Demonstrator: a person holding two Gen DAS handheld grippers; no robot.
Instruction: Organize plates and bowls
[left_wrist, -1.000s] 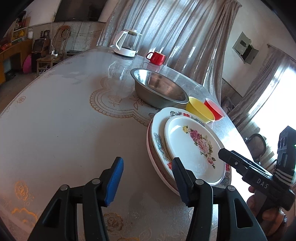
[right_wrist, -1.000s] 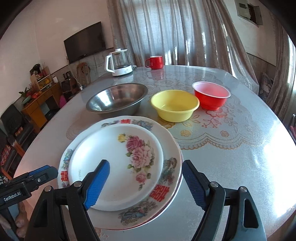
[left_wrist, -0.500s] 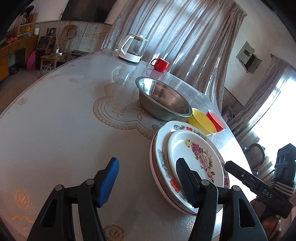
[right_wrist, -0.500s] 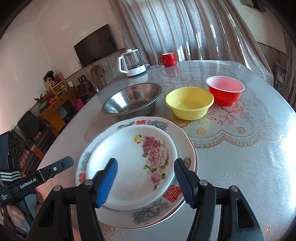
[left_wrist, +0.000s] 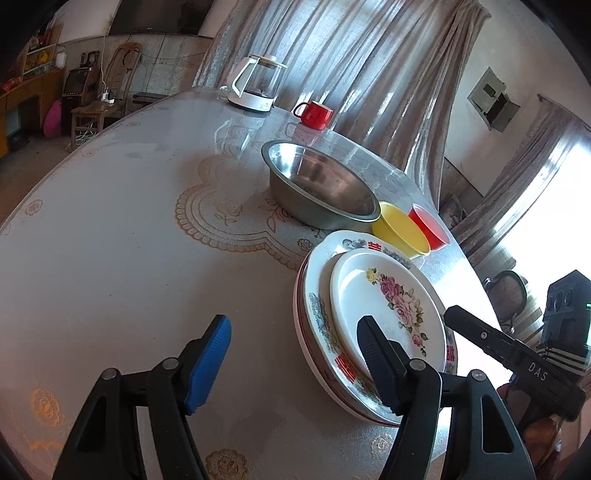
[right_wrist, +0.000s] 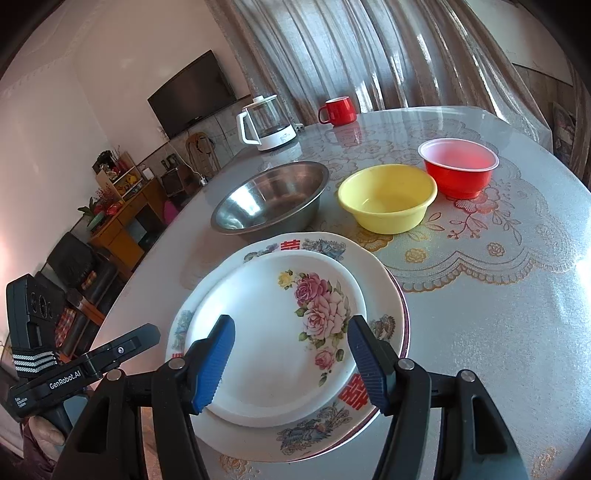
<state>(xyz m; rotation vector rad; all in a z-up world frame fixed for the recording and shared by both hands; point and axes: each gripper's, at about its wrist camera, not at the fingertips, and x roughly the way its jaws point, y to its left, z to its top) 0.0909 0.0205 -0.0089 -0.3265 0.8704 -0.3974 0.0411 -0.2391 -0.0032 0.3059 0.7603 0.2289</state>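
A small white plate with pink roses (right_wrist: 280, 339) lies on a larger patterned plate (right_wrist: 376, 280), stacked near the table's front edge; both also show in the left wrist view (left_wrist: 384, 295). Behind stand a steel bowl (right_wrist: 269, 195), a yellow bowl (right_wrist: 388, 195) and a red bowl (right_wrist: 458, 166). My right gripper (right_wrist: 291, 358) is open and empty, raised over the near part of the small plate. My left gripper (left_wrist: 295, 350) is open and empty, above the table at the stack's left edge.
A white-based glass kettle (right_wrist: 266, 125) and a red mug (right_wrist: 338, 110) stand at the far side of the round table (left_wrist: 110, 229). Curtains hang behind. A cabinet and chairs stand off the left side.
Both grippers have risen and drawn back a little from the plate stack. The right jaws have narrowed somewhat but stay open. The plates and bowls have not moved.
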